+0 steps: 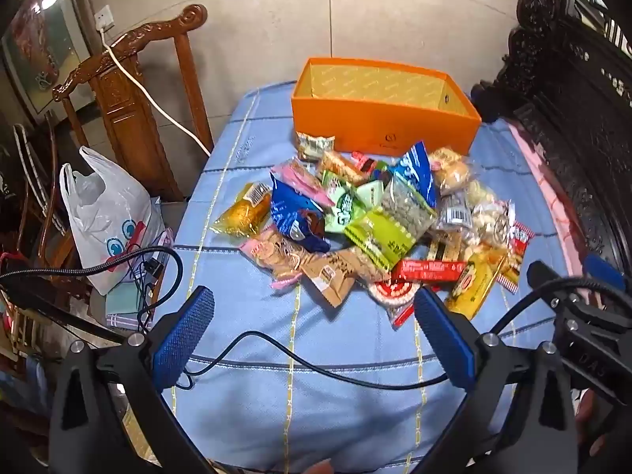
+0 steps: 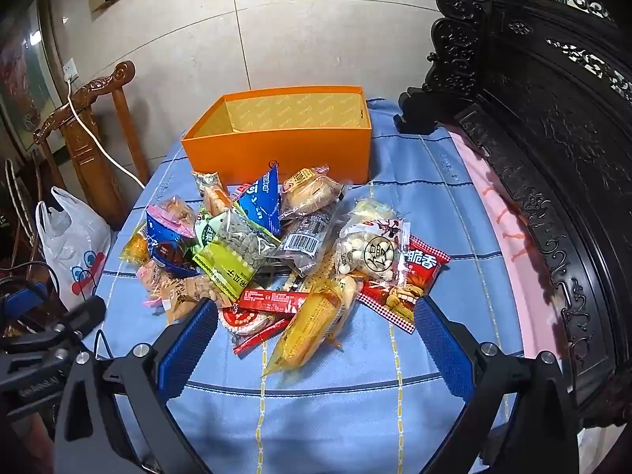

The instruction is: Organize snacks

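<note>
A heap of snack packets (image 1: 367,233) is seen on a table covered with a blue checked cloth (image 1: 316,414), about the middle of it. Behind the heap, at the far edge of the table, an orange box (image 1: 385,126) is set with its top open and nothing seen inside. The nearest packets are laid just beside its front wall. The left gripper (image 1: 314,343) is held above the near part of the cloth, its jaws spread wide with nothing between them. The right gripper (image 2: 316,339) is likewise held wide and bare, above the near side of the heap, where a yellow packet (image 2: 312,331) is lying. A white plastic bag (image 1: 106,217) is seen off the left edge, beside a carved wooden chair (image 1: 130,91).
</note>
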The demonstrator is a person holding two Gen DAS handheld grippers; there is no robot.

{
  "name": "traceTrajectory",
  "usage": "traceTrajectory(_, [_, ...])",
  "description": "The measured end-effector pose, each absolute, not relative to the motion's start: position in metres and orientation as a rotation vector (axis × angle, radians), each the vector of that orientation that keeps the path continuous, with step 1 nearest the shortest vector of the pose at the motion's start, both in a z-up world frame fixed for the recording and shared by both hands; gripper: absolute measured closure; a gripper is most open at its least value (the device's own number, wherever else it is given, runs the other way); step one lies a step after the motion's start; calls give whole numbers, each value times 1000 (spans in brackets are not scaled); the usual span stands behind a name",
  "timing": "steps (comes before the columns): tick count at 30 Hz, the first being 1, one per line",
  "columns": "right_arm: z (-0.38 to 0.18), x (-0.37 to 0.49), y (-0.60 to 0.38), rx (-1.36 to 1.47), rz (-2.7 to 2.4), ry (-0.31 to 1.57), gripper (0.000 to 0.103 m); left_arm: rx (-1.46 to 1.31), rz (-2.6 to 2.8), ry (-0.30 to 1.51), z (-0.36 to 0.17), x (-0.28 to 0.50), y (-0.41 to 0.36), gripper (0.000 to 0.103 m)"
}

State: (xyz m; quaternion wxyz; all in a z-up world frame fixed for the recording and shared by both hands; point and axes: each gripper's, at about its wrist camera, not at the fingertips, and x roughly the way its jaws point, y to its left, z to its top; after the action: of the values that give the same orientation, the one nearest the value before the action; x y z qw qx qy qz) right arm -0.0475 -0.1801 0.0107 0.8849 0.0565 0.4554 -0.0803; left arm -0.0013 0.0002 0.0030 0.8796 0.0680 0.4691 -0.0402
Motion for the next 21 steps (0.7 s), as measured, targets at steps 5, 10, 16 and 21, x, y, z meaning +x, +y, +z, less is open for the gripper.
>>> traceTrajectory(5, [9, -47, -182, 136, -175, 953, 3, 106, -76, 964, 7, -1, 8, 4])
traceTrajectory(10, [5, -49, -189, 138, -184, 949, 3, 73, -67, 992, 4, 6, 19, 4])
traceTrajectory(16, [5, -50, -196, 158, -217, 973, 3, 65, -56, 993, 3, 7, 22, 4])
traceTrajectory(21, [6, -53, -196, 151, -206, 969, 3, 51, -28, 995, 4, 12, 27, 4])
